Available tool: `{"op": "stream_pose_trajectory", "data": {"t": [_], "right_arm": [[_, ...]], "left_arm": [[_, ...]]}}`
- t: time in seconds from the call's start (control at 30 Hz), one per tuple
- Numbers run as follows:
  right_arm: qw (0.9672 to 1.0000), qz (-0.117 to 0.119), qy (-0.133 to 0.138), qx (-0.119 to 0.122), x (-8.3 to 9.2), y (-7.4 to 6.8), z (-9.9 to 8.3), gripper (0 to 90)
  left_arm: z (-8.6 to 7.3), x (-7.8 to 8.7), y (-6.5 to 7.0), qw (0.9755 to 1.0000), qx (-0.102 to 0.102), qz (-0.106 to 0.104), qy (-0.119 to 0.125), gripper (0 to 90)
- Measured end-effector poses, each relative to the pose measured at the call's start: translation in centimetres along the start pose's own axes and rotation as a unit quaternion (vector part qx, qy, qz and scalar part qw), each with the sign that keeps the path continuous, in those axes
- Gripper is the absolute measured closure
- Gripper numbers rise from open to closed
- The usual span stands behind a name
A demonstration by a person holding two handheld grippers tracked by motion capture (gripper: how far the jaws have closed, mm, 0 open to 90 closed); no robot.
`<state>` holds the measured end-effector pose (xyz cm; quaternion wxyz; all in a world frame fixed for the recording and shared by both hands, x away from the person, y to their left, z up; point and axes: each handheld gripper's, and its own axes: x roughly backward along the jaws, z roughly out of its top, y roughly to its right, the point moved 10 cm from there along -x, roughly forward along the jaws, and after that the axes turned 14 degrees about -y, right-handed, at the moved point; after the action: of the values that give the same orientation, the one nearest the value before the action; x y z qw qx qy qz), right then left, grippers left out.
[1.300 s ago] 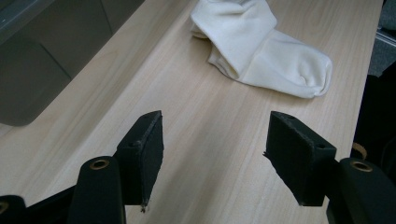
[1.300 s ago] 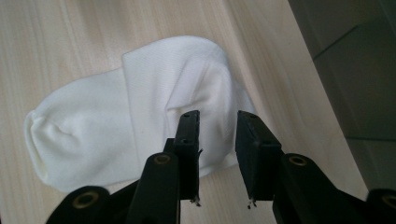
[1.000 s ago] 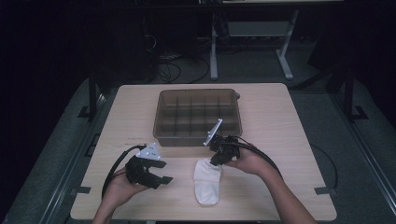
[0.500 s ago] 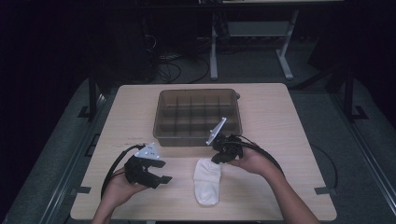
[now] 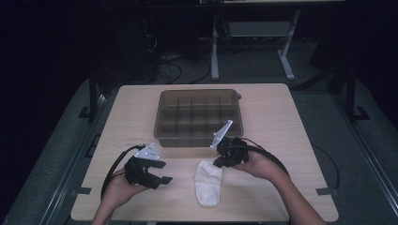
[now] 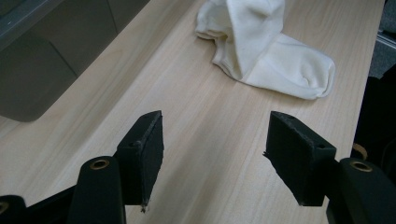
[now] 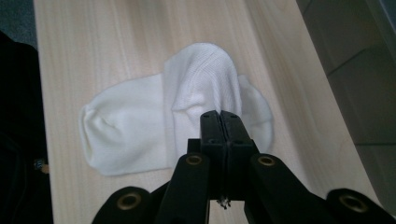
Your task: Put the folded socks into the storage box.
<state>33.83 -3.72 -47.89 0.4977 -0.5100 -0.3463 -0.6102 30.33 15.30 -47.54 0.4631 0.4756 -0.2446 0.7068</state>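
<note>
Divided bin (image 5: 199, 117) just beyond sock (image 5: 208, 183)

wooden table (image 5: 281, 117) bears sock (image 5: 207, 182), bin (image 5: 199, 117).

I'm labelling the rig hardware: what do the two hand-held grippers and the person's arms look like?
Both grippers are black. The left gripper has blocky, rough-edged pads and brass-coloured rivets on its jaw arms; the right gripper has the same rivets. Each carries a grey three-cornered plate on top and trails a looping black cable. The forearms are bare, no sleeves visible.
</note>
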Motion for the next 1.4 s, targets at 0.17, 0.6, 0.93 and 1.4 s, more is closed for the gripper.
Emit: {"op": "stream_pose_trajectory", "data": {"t": [0.17, 0.6, 0.93, 1.4], "right_arm": [[0.9999, 0.004, 0.000, 0.015, 0.3, -1.2, 0.0, 88.8], [0.9987, 0.030, -0.001, 0.041, -0.4, -4.1, -0.3, 88.4], [0.9966, 0.061, 0.010, 0.055, -0.5, -6.0, -0.2, 83.3], [0.9933, 0.088, -0.037, 0.066, -4.3, -7.5, -1.1, 84.5]], "left_arm": [[0.0, 0.0, 0.0, 1.0000, -0.002, -0.001, -0.002, 36.6], [0.2, -0.1, 0.3, 1.0000, -0.007, 0.000, -0.003, 36.7], [0.3, 0.0, 0.5, 0.9999, -0.010, -0.001, -0.003, 37.0], [0.6, 0.1, 0.8, 0.9998, -0.017, 0.003, -0.001, 38.0]]}}
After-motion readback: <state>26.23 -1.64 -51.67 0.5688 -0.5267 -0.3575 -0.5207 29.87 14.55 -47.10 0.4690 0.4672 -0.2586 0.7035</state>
